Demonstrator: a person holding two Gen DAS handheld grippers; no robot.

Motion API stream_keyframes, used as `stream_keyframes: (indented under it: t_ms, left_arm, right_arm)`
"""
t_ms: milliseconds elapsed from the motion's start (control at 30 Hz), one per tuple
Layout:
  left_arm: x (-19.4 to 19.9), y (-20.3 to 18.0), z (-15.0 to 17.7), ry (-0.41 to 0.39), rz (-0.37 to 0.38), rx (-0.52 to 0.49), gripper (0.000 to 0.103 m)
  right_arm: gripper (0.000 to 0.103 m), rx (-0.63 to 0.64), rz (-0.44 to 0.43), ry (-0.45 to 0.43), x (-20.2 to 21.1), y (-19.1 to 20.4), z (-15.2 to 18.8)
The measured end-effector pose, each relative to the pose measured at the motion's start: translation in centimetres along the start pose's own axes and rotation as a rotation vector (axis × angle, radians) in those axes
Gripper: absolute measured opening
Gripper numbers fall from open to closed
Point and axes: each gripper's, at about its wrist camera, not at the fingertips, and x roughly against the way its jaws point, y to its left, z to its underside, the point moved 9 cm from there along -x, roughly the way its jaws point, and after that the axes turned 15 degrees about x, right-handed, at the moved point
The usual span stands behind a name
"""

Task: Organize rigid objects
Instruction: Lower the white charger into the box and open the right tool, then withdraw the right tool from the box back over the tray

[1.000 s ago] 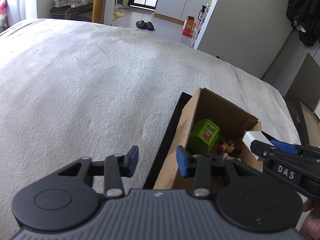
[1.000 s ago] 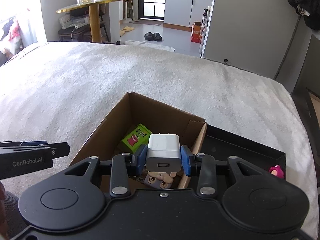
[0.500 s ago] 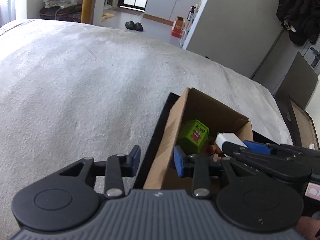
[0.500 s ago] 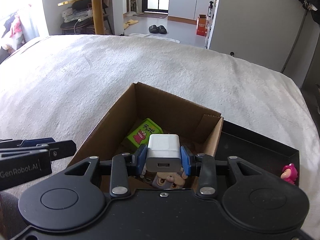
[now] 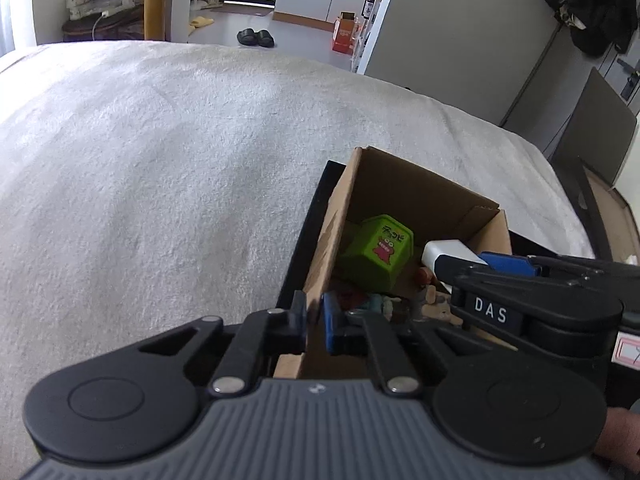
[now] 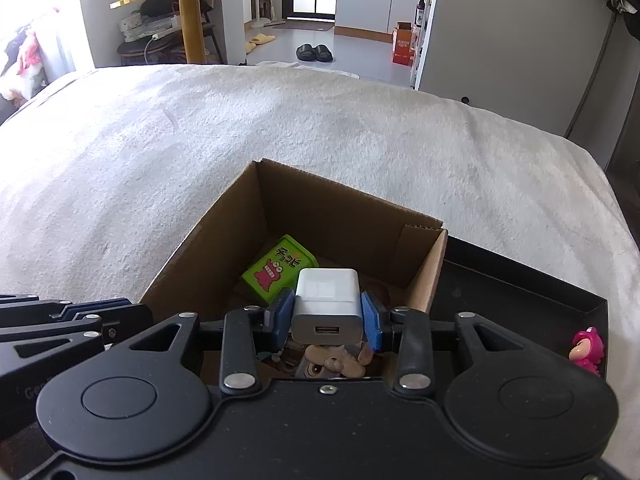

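An open cardboard box (image 6: 340, 208) stands on a black tray (image 6: 520, 280) on the white blanket. Inside lie a green printed box (image 6: 280, 272) and small figurines (image 6: 332, 360). My right gripper (image 6: 326, 316) is shut on a white USB charger (image 6: 326, 300) and holds it over the box's near part. My left gripper (image 5: 314, 320) is shut on the box's left wall (image 5: 328, 240), one finger outside and one inside. The charger (image 5: 448, 252) and green box (image 5: 378, 248) also show in the left wrist view.
A pink toy figure (image 6: 586, 350) lies in the tray's right corner. The white blanket (image 6: 200, 140) spreads far and left of the box. Beyond the bed are a yellow table (image 6: 188, 12), black slippers (image 6: 314, 53) and a grey wall.
My left gripper has closed from open onto the box's left wall. My right gripper has kept hold of the charger and lowered it slightly toward the box.
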Motion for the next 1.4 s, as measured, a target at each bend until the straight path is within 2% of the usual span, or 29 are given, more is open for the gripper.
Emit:
stream_keyframes:
  t_ms: [267,633,933,1000,1100,1167,1233,1400]
  left_arm:
    - [-0.2,0.0,0.0,-0.004,-0.013,-0.007,0.008]
    - [0.1,0.2,0.0,-0.001,-0.015,0.000,0.008]
    - [1.7,0.4,0.0,-0.026,-0.045,0.001,0.012]
    - [2.1,0.5,0.0,-0.027,-0.045,0.004,0.013]
    - [2.7,0.4,-0.1,-0.042,-0.054,0.002,0.022]
    - [3.1,0.2,-0.2,-0.054,-0.062,-0.007,0.035]
    - [3.6,-0.1,-0.3,-0.066,-0.068,-0.015,0.043]
    - [4.8,-1.2,0.0,-0.081,-0.072,-0.039,0.052]
  right_arm:
    - [0.037,0.011,-0.001,-0.019,0.1,0.1,-0.5]
    - [0.038,-0.037,0.001,-0.017,1.9,-1.3,1.5]
    - [0.044,-0.069,0.026,-0.042,4.5,-2.5,2.6]
    - [0.048,-0.077,0.034,-0.045,5.0,-2.7,2.9]
    - [0.057,-0.086,0.054,-0.058,5.9,-3.2,3.4]
    - [0.060,-0.094,0.065,-0.065,6.4,-3.6,3.7]
    - [0.061,-0.110,0.074,-0.071,6.9,-4.2,4.1]
    - [0.071,-0.157,0.101,-0.098,8.3,-6.1,5.2]
